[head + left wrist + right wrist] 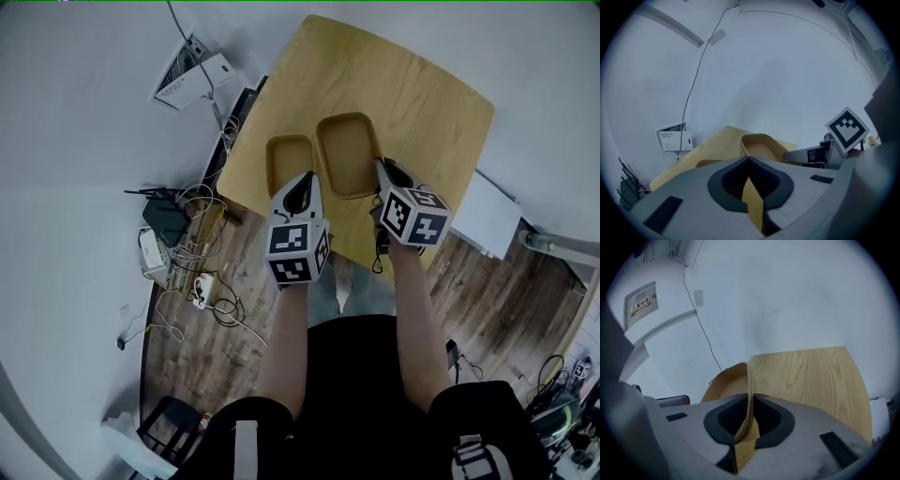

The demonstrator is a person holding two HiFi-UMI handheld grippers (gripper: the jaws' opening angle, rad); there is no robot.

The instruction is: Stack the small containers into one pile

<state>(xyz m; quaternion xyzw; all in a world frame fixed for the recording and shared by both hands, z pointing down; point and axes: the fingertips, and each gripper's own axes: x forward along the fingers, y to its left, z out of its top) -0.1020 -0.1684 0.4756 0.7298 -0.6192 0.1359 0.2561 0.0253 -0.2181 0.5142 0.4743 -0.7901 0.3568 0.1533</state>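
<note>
My left gripper (749,164) is clamped shut on the smaller container (289,157), at its 5 o'clock rim. My right gripper (751,399) pinches the larger container (347,150) at 4 o'clock. Both containers sit just beside each other on the table (431,94).

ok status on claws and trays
Left claw shut on small tray rim. Right claw shut on large tray rim. Trays side by side, unstacked. Nothing in the way.

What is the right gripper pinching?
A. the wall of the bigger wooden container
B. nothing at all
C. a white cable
A: in the right gripper view, the right gripper is shut on the thin wall of the bigger wooden container.
</note>
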